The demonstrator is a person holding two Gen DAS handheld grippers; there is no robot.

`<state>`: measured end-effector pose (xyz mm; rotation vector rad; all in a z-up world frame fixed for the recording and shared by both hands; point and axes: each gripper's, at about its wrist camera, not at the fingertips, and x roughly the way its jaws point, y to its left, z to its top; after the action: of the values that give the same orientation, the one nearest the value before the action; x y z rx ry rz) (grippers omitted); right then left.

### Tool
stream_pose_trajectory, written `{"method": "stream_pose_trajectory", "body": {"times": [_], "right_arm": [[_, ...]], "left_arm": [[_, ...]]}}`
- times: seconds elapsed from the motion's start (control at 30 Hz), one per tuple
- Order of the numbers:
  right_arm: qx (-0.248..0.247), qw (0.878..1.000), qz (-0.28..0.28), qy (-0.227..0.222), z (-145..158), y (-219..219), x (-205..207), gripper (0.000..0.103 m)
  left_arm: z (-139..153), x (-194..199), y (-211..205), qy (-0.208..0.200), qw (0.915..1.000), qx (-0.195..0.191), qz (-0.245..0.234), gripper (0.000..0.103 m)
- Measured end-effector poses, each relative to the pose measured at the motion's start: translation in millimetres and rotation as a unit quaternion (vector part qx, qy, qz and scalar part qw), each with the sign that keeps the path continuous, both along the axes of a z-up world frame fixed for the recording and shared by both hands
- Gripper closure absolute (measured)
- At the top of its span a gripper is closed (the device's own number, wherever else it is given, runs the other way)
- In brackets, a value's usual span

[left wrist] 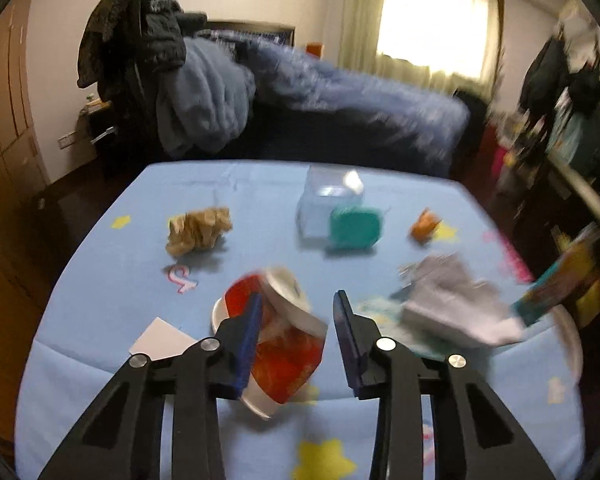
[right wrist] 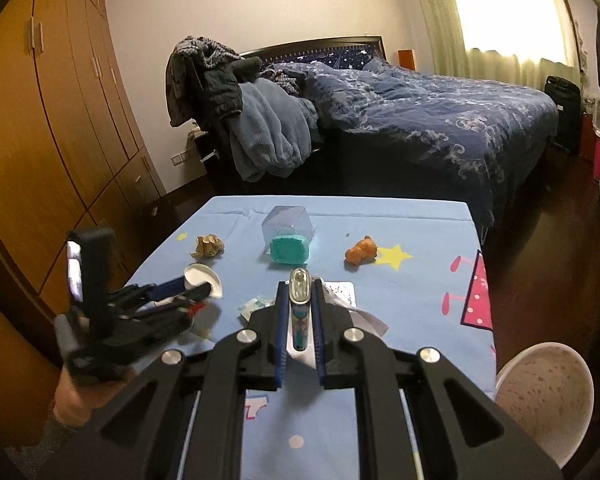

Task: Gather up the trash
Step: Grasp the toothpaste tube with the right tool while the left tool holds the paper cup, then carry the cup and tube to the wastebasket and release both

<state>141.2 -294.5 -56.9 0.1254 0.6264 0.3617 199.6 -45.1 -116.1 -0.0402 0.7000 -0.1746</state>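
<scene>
A crushed red and white paper cup [left wrist: 288, 344] lies tilted on the blue star-print tablecloth [left wrist: 100, 280]. It sits between the jaws of my left gripper [left wrist: 300, 320]. The left pad is against it, and a thin strip of cloth shows at the right pad. In the right wrist view the same left gripper [right wrist: 204, 290] is around the cup [right wrist: 202, 276]. My right gripper [right wrist: 300, 288] is shut on a flat colourful packet [right wrist: 300, 320] with a silvery top, raised above the table. That packet [left wrist: 556, 288] shows at the right edge of the left wrist view.
On the cloth lie crumpled brown paper [right wrist: 208, 246], a clear box [right wrist: 288, 218] with a teal lid [right wrist: 290, 250], an orange toy bear [right wrist: 362, 250], crumpled white paper [left wrist: 456, 308] and a white card [left wrist: 160, 338]. A white bin [right wrist: 548, 396] stands at the table's right. A bed lies beyond.
</scene>
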Motion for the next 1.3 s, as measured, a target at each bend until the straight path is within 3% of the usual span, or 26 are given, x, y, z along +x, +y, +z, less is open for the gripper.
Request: {"method": "stream_pose_trajectory", "body": {"times": [0.2,0.27,0.33,0.37,0.43,0.5,0.57,0.6,0.67,0.7,0.77,0.83,0.97,1.17,1.3], "right_arm": [[0.014,1.000,-0.010,-0.001,-2,-14,-15,0.091],[0.015,1.000,-0.013,-0.002,-2,-18,-21,0.091],[0.018,1.000,-0.017,-0.003,-3,-22,-26,0.091],[0.020,1.000,-0.018,-0.003,-3,-24,-28,0.091],[0.023,1.000,-0.019,-0.003,-4,-27,-30,0.091],[0.024,1.000,-0.019,-0.003,-4,-28,-31,0.091],[0.026,1.000,-0.017,-0.003,-4,-29,-33,0.091],[0.026,1.000,-0.017,-0.002,-5,-30,-34,0.091],[0.027,1.000,-0.014,-0.002,-5,-30,-36,0.091],[0.026,1.000,-0.013,-0.003,-5,-29,-36,0.091],[0.026,1.000,-0.012,-0.002,-6,-29,-36,0.091],[0.028,1.000,-0.012,-0.002,-6,-29,-38,0.091],[0.033,0.999,-0.016,-0.002,-7,-32,-38,0.091],[0.037,0.999,-0.019,-0.004,-6,-37,-46,0.091],[0.041,0.999,-0.027,-0.008,-4,-45,-54,0.091]], "left_arm": [[26,-30,5,-0.034,0.9967,-0.059,-0.044,0.067],[29,-36,2,-0.038,0.9961,-0.058,-0.055,0.067],[27,-37,-5,-0.037,0.9976,-0.030,-0.050,0.065],[23,-34,-11,-0.032,0.9988,0.000,-0.037,0.059],[12,-26,-16,-0.028,0.9987,0.042,-0.001,0.015],[-1,-12,-20,-0.033,0.9964,0.071,0.033,0.010],[-18,7,-28,-0.006,0.9925,0.114,0.045,0.010],[-27,16,-30,0.010,0.9916,0.120,0.047,0.010],[-38,32,-31,0.050,0.9923,0.106,0.040,0.024],[-38,33,-27,0.054,0.9941,0.087,0.038,0.044],[-35,33,-21,0.053,0.9962,0.059,0.037,0.051],[-24,25,-19,0.026,0.9983,0.044,0.026,0.065],[-6,6,-9,0.006,0.9993,-0.036,-0.011,0.067],[24,-24,-15,-0.041,0.9950,-0.077,-0.049,0.067],[36,-37,-27,-0.054,0.9926,-0.081,-0.072,0.067]]}}
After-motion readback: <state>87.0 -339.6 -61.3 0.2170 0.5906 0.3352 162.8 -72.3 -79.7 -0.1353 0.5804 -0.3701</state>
